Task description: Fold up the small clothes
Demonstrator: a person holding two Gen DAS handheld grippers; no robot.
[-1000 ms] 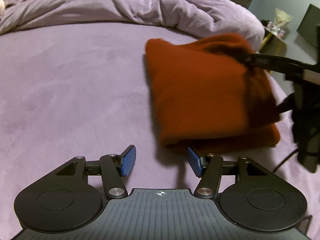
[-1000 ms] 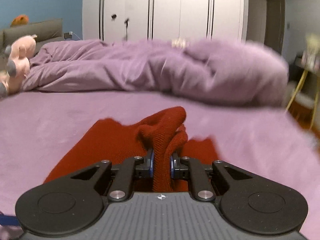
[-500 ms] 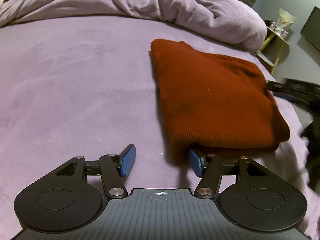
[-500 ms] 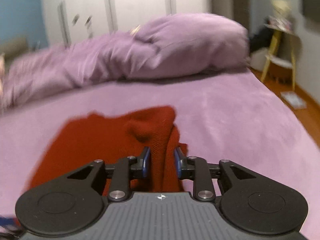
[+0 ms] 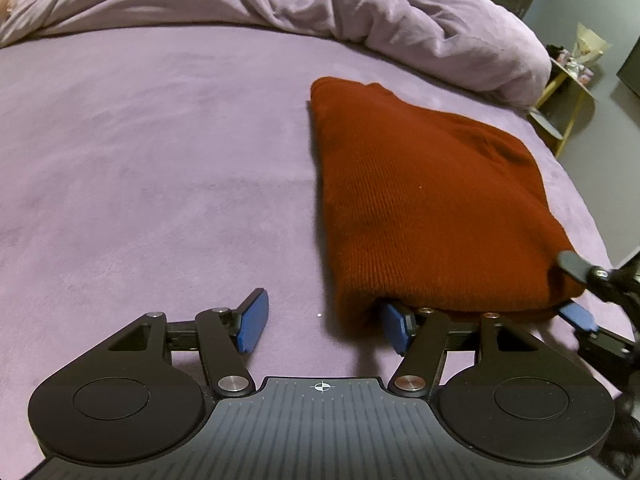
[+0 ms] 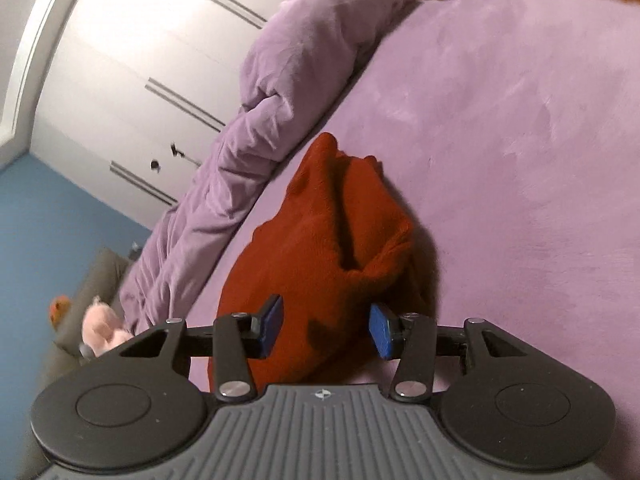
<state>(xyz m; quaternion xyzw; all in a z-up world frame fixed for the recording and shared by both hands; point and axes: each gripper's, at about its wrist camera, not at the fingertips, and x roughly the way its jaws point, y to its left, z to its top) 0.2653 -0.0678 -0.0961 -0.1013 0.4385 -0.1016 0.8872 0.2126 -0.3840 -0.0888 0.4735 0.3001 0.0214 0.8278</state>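
Note:
A rust-red knitted garment (image 5: 424,204) lies folded on the purple bed (image 5: 152,168). My left gripper (image 5: 324,326) is open at the garment's near edge, its right pad tucked under the folded corner. My right gripper (image 6: 326,330) is open, rolled to one side, with the garment's edge (image 6: 332,248) lying loose between its spread pads. The right gripper's fingers (image 5: 576,266) show at the garment's right corner in the left wrist view.
A rumpled purple duvet (image 5: 280,4) is piled along the far side of the bed. A yellow side table (image 5: 568,104) stands off the bed's right edge. A pink plush toy (image 6: 102,328) and white wardrobe doors (image 6: 132,52) lie beyond.
My right gripper has opened and let go of the garment's edge, and it has rolled sideways. The garment has dropped flat into a fold. The left gripper stayed open.

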